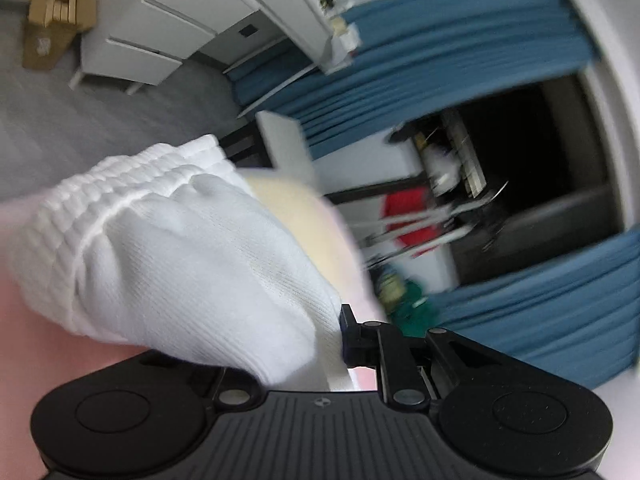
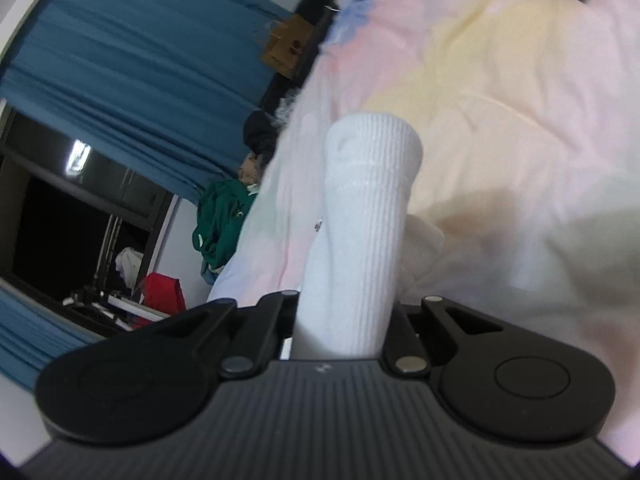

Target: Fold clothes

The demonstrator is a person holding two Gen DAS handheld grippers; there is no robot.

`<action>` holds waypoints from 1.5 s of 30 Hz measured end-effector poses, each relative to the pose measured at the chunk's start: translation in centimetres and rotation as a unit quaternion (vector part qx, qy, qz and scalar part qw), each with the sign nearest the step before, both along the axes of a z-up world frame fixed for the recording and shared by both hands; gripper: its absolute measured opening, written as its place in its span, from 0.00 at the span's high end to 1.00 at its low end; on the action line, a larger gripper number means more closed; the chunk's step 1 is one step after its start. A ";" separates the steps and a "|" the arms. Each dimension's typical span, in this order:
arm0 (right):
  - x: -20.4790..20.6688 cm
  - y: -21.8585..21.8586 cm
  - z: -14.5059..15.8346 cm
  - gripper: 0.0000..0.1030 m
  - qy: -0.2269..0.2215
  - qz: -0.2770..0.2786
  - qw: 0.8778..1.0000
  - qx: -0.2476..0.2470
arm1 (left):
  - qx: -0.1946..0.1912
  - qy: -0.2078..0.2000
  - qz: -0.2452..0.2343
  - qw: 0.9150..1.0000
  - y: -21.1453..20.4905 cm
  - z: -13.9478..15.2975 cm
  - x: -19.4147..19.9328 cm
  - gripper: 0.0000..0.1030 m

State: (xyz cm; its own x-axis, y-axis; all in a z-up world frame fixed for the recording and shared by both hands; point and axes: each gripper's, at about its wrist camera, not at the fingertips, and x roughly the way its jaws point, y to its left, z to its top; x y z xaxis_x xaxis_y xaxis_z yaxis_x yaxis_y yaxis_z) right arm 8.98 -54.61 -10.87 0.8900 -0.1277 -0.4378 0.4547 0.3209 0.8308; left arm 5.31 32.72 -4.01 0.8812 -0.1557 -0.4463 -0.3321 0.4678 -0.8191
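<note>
A bedroom with blue curtains drawn back from a dark window, white drawers on a grey floor, and a pastel sheet in pink, yellow and white covering the bed.

Both views are tilted and somewhat blurred. In the left wrist view, a white sock bulges over the sheet, its ribbed cuff end away from the camera and its near end running down into the left gripper. The gripper pinches the sock's near end: one black finger presses against the fabric, while the other is hidden under the knit.

In the right wrist view, a white ribbed sock stands up from between the fingers of the right gripper as a rolled column, its rounded top against the sheet. The right gripper is clamped on the sock's base, which fills the gap. Whether this is the same sock as in the left view cannot be told.

Beside the sheet's edge, toward the window, lie a green garment and something red. A cardboard box stands near the drawers.
</note>
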 end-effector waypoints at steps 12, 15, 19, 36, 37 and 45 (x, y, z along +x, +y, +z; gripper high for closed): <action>-1.1 -1.2 -5.4 0.79 0.046 0.019 0.993 0.102 | 0.104 0.118 -0.001 0.988 -1.0 -1.4 -1.4 0.75; -0.8 -1.1 -5.8 0.63 0.018 0.037 0.991 0.124 | 0.119 0.123 -0.003 0.985 -1.6 -1.2 -0.2 0.73; 0.6 -1.1 -6.6 0.63 0.001 0.060 0.989 0.134 | 0.117 0.128 0.002 0.985 -1.8 -0.7 0.9 0.64; 1.2 -2.1 -4.4 0.91 -0.004 0.063 0.997 0.036 | 0.372 0.041 -0.084 0.923 -14.4 7.9 -4.1 0.22; 1.1 -2.2 -4.3 0.91 -0.006 0.062 0.997 0.033 | 0.383 0.036 -0.096 0.918 -15.9 7.8 -3.7 0.21; 1.0 -2.1 -3.5 0.91 -0.009 0.058 0.998 0.017 | 0.432 0.055 -0.175 0.883 -25.4 1.4 1.1 0.19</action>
State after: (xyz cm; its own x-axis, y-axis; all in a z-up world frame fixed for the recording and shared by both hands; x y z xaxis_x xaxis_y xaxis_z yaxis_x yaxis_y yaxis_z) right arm 9.98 -56.67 -14.42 0.9057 -0.0079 -0.4238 0.4007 0.3418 0.8501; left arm 6.37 7.36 -2.62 0.7911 0.0309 -0.6109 -0.0991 0.9920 -0.0780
